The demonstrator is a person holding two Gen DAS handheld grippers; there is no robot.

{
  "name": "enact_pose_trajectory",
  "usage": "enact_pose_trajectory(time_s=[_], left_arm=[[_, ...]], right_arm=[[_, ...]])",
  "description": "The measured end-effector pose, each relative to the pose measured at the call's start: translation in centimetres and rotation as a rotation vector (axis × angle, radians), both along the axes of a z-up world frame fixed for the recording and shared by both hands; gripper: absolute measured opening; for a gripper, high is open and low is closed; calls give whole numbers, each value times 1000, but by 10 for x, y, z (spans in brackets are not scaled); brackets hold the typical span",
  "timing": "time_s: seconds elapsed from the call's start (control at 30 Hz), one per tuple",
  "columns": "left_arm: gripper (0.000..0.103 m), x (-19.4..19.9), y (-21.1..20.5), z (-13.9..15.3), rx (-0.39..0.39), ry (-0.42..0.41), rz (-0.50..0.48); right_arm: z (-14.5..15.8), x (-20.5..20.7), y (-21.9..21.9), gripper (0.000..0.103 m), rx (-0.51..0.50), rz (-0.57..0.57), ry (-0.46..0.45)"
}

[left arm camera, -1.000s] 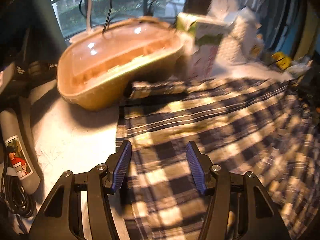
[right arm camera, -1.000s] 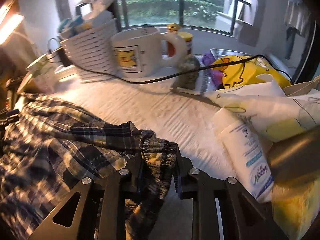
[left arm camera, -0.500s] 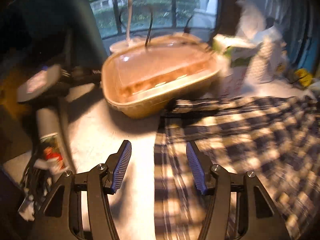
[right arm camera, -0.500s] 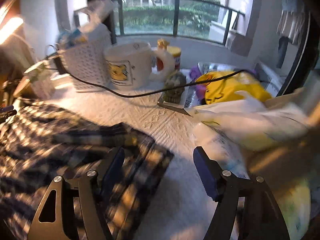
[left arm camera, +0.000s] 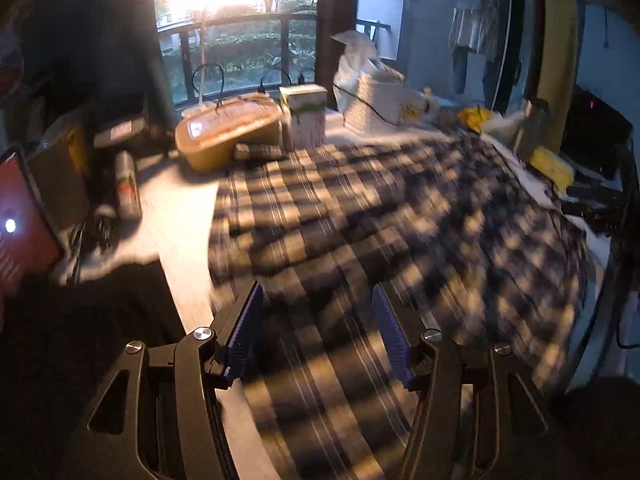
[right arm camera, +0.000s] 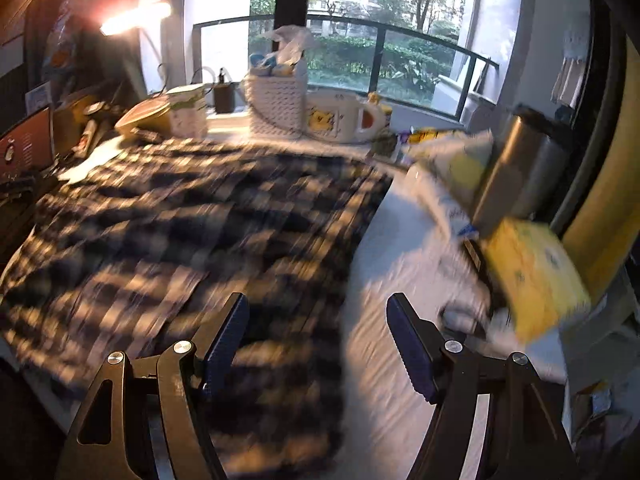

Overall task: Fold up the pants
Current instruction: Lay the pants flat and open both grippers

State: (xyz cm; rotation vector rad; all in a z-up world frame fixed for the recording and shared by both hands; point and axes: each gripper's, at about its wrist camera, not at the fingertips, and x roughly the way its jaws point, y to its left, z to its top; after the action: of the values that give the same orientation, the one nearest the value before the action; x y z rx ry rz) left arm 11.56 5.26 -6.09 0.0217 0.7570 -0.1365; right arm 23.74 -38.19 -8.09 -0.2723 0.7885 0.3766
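Observation:
The dark blue and cream plaid pants (left arm camera: 400,232) lie spread flat over the white table, blurred by motion. They fill the left and middle of the right wrist view (right arm camera: 192,232) too. My left gripper (left arm camera: 316,336) is open and empty, raised above the near left part of the pants. My right gripper (right arm camera: 318,340) is open and empty, raised above the pants' right edge and the bare white table (right arm camera: 384,280).
At the back stand a tan lidded container (left arm camera: 228,136), a small carton (left arm camera: 304,120), a white woven basket (right arm camera: 276,108) and a white mug (right arm camera: 340,118). A spray can (left arm camera: 128,184) and a red-screened phone (left arm camera: 20,220) lie left. A yellow pack (right arm camera: 536,276) and metal canister (right arm camera: 520,172) crowd the right.
My right gripper let go of the pants' corner and opened. Both grippers pulled back and up from the table, so the whole spread pants now show.

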Motion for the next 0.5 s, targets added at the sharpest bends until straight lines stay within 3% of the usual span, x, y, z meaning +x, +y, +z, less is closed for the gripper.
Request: enact_pose_trajectory(time_s=[0.1,0.33,0.4,0.5], left_arm=[[57,-26,-14,-13,24,6,-16],[57,-87,-9,-24,-63,12,6],[57,-100,-9,-29,-58,-2,6],[57,-114,-11,-36,-78,8,-36]], right_arm=[[-7,-22,3,73,-6,-5,9],[-11,-60,4,73,50,-37,27],[-11,-65,3,74,65,-55,29],[-9,-70,2,74,84,-79,32]])
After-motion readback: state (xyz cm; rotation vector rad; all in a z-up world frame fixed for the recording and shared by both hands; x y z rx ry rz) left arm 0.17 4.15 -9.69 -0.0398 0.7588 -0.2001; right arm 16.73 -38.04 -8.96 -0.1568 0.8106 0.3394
